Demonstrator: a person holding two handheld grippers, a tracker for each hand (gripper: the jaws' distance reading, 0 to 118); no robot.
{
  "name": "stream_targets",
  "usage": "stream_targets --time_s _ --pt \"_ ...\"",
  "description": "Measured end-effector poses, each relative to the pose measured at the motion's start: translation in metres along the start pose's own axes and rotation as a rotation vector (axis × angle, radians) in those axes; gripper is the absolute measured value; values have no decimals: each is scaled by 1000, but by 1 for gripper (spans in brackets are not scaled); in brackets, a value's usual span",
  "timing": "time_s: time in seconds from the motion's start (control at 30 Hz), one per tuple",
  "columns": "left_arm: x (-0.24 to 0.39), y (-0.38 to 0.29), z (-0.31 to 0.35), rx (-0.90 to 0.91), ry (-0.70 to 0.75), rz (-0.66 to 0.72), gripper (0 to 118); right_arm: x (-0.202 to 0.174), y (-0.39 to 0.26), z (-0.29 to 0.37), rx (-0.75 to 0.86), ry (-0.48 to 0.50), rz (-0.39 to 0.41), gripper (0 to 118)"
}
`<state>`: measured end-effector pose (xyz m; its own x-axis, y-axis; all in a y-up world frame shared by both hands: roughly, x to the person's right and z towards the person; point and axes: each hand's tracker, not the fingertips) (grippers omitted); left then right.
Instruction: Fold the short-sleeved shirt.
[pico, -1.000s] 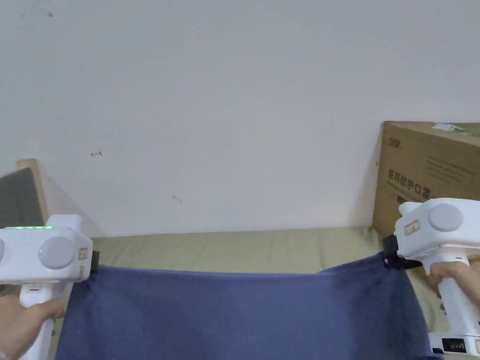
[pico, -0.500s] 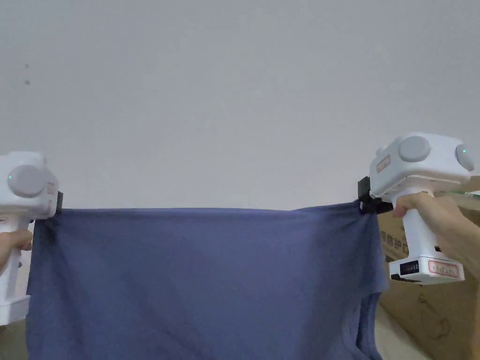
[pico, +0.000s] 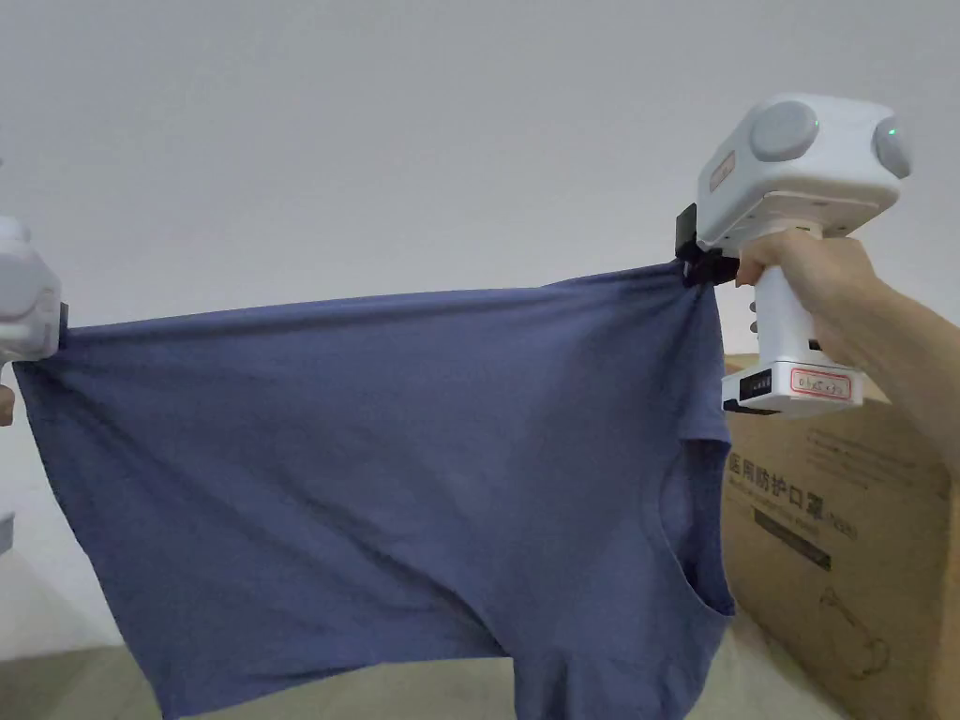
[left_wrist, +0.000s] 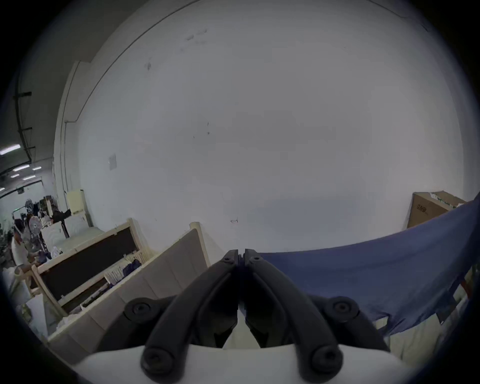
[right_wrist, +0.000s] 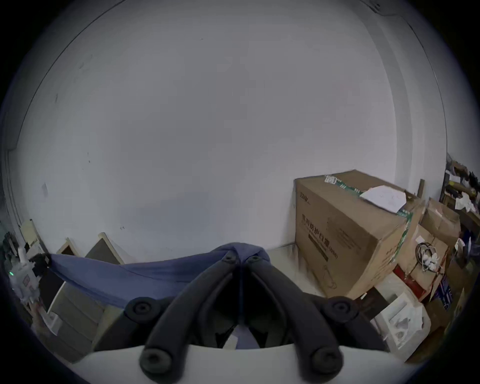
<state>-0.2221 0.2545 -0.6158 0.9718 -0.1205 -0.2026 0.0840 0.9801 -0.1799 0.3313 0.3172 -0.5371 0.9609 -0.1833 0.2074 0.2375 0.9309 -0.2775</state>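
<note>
Your 2 grippers, left gripper (left_wrist: 241, 256) and right gripper (right_wrist: 241, 257), each pinch the shirt (pico: 394, 450), soft, light, droopy cloth; hold it at the edge corners.

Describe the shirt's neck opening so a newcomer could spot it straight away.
Start at the big brown cardboard box on the right. Just left of it hangs the blue short-sleeved shirt, stretched between both hand-held grippers. Its neck opening is the curved, hemmed oval below the right hand-held gripper.
</note>
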Motion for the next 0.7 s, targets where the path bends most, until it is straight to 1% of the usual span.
stream_targets --time_s 0.03,0.07,0.1,0.17,0.2,0.3,0.33,0.4,0.5,0.53,0.6,0.7 --pt "2 -12 -5 -17 -2 -9 2 1 -7 -5 -15 6 8 0" --pt "5 -26 -12 -40 5 -18 2 -5 -27 3 -40 0 21 0" --pt "10 -39 -20 -77 1 -53 2 -6 -39 -4 -72 -8 47 0" --pt "18 -72 -36 -142 0 -70 2 -5 -69 -24 -137 -24 69 0" --pt "23 -90 -45 -180 -5 -83 2 1 -78 -47 -167 -26 72 0" --pt "40 -152 -70 -281 -21 -94 2 9 -134 -92 -269 -45 64 0" --pt "46 -174 -79 -308 -27 -98 2 15 -150 -116 -307 -60 61 0" --pt "59 -221 -97 -370 -24 -131 2 22 -194 -150 -391 -84 62 0" --pt "72 -293 -122 -496 -30 -154 2 39 -260 -200 -504 -107 32 0" --pt "78 -317 -122 -543 -43 -159 2 43 -283 -213 -551 -113 24 0" --pt "83 -361 -129 -604 -32 -158 2 47 -326 -228 -628 -125 36 0" --pt "83 -408 -124 -619 -25 -137 2 56 -376 -243 -716 -142 40 0"
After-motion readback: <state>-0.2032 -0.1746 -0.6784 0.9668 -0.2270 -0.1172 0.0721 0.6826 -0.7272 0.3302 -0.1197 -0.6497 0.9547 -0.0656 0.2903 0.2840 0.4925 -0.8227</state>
